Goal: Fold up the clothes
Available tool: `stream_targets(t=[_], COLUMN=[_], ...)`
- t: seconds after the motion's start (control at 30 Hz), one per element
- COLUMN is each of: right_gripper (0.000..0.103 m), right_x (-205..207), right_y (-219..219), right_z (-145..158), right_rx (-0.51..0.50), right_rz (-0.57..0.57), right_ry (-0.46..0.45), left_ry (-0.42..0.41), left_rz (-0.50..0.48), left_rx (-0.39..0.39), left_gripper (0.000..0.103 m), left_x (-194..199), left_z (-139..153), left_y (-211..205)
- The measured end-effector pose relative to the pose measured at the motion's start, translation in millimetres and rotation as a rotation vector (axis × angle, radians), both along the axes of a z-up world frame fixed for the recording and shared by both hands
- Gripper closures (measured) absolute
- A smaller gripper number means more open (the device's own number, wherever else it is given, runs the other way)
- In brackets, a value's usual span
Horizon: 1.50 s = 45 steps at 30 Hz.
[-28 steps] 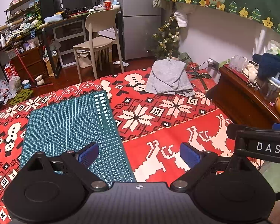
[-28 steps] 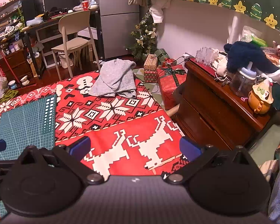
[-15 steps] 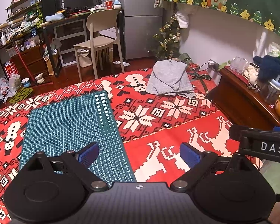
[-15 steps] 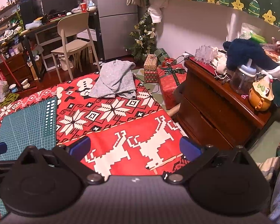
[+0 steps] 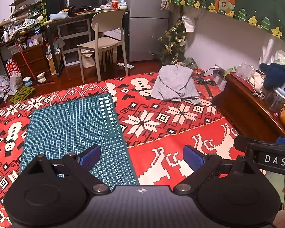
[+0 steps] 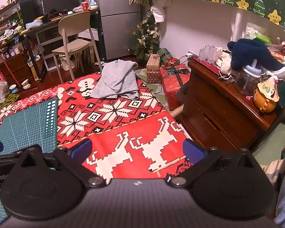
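Note:
A grey garment (image 5: 175,83) lies crumpled at the far edge of the red patterned cloth (image 5: 157,117); the right wrist view also shows this garment (image 6: 116,81). My left gripper (image 5: 141,157) is open, well short of the garment, hovering over the right edge of the green cutting mat (image 5: 72,133). My right gripper (image 6: 136,150) is open too, above the white reindeer pattern on the cloth (image 6: 123,133), with nothing between its fingers. The right gripper's body shows at the right edge of the left wrist view.
A dark wooden cabinet (image 6: 224,104) crowded with jars and a blue plush stands close on the right. Wrapped gift boxes (image 6: 161,72) and a small Christmas tree (image 6: 146,36) sit behind the garment. A beige chair (image 5: 102,39) and a cluttered desk stand beyond.
Both views have shifted slightly, as if the grippers rose or tilted a little. Both grippers stay open and the garment has not moved.

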State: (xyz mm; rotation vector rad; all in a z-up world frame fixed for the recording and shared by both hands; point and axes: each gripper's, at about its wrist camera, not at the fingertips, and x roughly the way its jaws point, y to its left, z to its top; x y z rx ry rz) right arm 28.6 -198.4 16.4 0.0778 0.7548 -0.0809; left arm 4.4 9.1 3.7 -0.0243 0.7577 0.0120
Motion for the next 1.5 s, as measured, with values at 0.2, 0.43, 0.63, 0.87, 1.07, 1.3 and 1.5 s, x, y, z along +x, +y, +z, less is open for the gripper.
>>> stream_targets(t=[0.2, 0.43, 0.63, 0.87, 1.07, 1.3, 1.5], right_gripper=[0.001, 0.001, 0.001, 0.001, 0.001, 0.001, 0.001], right_x=[-1, -1, -2, -3, -3, -3, -1], right_y=[-2, 1, 0, 0, 3, 2, 0], right_z=[1, 1, 2, 2, 3, 2, 0], right_rx=[-0.001, -0.013, -0.003, -0.01, -0.025, -0.025, -0.017], right_rz=[-0.004, 0.002, -0.003, -0.004, -0.005, -0.011, -0.028], right_ry=[0.0, 0.003, 0.0, 0.003, 0.003, 0.007, 0.015], left_ry=[0.001, 0.0, 0.001, 0.006, -0.002, -0.025, -0.013], left_rz=[0.008, 0.013, 0.025, 0.031, 0.028, 0.04, 0.037], left_rx=[-0.018, -0.022, -0.031, -0.049, -0.032, -0.026, -0.102], left_gripper=[0.009, 0.009, 0.009, 0.009, 0.009, 0.009, 0.007], left_x=[1, -1, -1, -1, -3, -5, 0], left_z=[1, 1, 1, 1, 1, 1, -8], left_y=[2, 2, 2, 4, 3, 1, 10])
